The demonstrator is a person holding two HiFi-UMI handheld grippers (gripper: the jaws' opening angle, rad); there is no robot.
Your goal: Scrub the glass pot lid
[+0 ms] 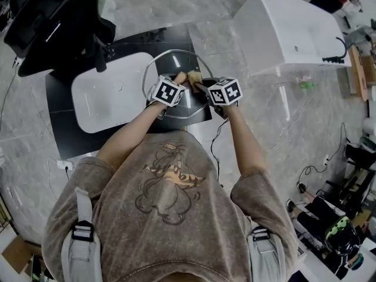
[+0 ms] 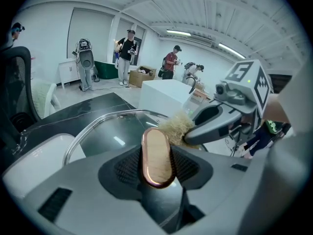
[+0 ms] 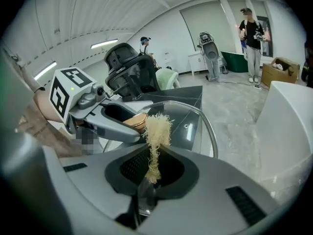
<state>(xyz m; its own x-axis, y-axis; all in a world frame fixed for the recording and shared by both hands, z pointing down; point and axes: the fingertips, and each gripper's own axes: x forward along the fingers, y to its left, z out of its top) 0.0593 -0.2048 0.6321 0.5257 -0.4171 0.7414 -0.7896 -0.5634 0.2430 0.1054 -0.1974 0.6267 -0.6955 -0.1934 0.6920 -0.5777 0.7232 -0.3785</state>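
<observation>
The glass pot lid (image 1: 175, 56) is held up over a black counter, its metal rim (image 2: 93, 124) arcing ahead in the left gripper view. My left gripper (image 2: 157, 166) is shut on the lid's oval copper-edged knob (image 2: 157, 155). My right gripper (image 3: 152, 171) is shut on a straw-coloured fibre scrubber (image 3: 156, 130). The scrubber's tuft (image 2: 174, 127) rests against the lid right beside the knob (image 3: 135, 121). In the head view the two grippers meet tip to tip, left gripper (image 1: 179, 81) and right gripper (image 1: 198, 86), with the scrubber (image 1: 193, 77) between them.
A white sink basin (image 1: 111, 91) is set in the black counter (image 1: 61, 131) left of the lid. A black office chair (image 1: 50, 22) stands at the far left, a white cabinet (image 1: 288, 31) at the right. Several people (image 2: 128, 53) stand in the background. Cables lie on the floor (image 1: 305, 175).
</observation>
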